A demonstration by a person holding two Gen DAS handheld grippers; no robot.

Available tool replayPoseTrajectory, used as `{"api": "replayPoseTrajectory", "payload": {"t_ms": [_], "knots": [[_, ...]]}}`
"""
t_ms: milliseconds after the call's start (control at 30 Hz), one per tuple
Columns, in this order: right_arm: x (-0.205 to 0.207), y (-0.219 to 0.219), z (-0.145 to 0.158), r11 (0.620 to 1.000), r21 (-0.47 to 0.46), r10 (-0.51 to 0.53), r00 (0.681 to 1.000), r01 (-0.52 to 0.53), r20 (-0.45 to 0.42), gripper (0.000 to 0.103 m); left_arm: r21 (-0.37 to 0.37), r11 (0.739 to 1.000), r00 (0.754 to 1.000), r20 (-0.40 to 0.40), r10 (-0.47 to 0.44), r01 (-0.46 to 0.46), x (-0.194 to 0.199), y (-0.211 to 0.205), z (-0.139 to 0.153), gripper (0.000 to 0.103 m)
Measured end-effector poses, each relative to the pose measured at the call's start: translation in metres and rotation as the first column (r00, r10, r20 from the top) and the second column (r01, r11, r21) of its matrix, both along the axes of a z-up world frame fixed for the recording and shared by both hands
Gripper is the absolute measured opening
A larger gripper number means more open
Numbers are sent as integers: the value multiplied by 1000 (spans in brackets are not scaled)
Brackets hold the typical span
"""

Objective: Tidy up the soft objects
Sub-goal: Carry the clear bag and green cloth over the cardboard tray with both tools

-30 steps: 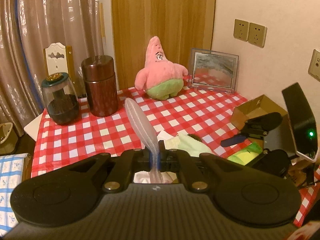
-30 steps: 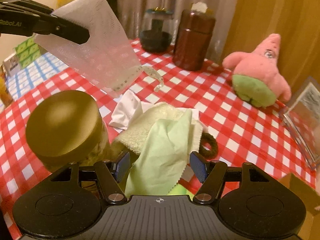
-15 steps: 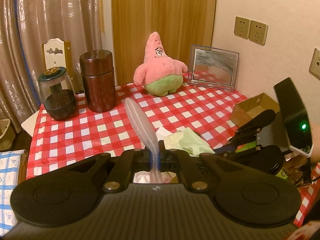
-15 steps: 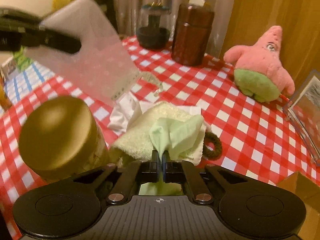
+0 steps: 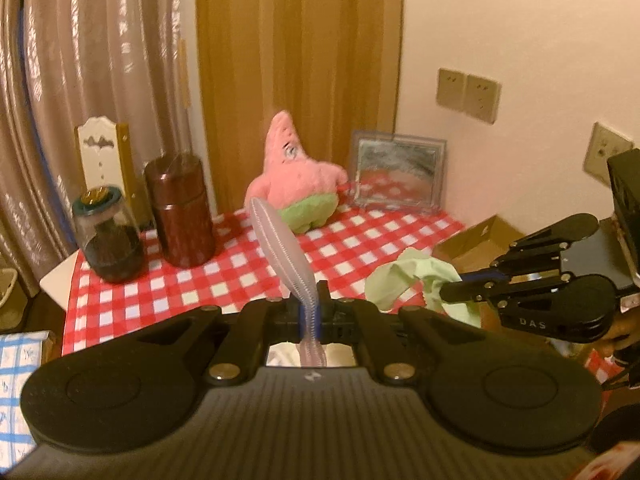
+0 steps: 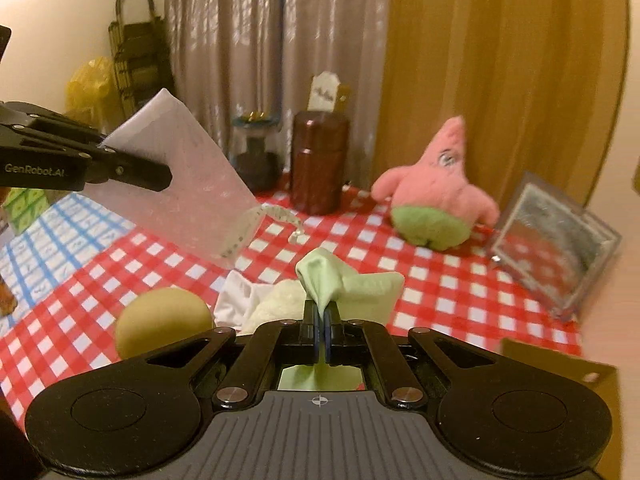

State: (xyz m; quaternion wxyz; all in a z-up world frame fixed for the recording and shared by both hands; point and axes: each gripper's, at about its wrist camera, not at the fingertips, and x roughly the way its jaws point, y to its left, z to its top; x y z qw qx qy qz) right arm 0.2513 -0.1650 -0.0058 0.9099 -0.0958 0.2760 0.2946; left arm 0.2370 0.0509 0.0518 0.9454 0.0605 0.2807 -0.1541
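My left gripper [image 5: 308,304] is shut on a translucent mesh pouch [image 5: 282,248], held in the air; the pouch shows broadside in the right wrist view [image 6: 188,184] at the left gripper's fingertips [image 6: 160,178]. My right gripper [image 6: 321,312] is shut on a light green cloth [image 6: 344,280] and holds it lifted above the table; it also shows in the left wrist view [image 5: 412,276]. A pale yellow towel [image 6: 276,304] and a white cloth [image 6: 234,294] lie below on the red checked tablecloth [image 6: 440,292]. A pink star plush [image 6: 436,196] sits at the back.
A brown canister [image 5: 180,208] and a glass jar [image 5: 108,236] stand at the back left. A framed mirror [image 5: 396,172] leans on the wall. A cardboard box [image 5: 476,240] sits at the right. A gold-lidded jar [image 6: 164,320] stands near the cloths.
My right gripper closed on the green cloth and lifted it off the pile. Both grippers rose; the left one still holds the pouch.
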Motion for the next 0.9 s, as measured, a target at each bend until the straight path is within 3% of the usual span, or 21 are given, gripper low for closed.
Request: {"api": "replayPoseTrajectory", "payload": {"t_ms": [233,433,900], "knots": [[-41,-40,30,997,26,-78,996,77,43,3,-5,999,998,34,-54,54,-22,-31,29,4],[-73,-75,38,989,45,-142,989,140,48,3,-26,994,994,39,-100,101,-43,-64,39,4],[-135,-167,40,948,35,-318,947,316,53,3,-88,971,975,-8,-222,221,-75,-148,27,4]]}}
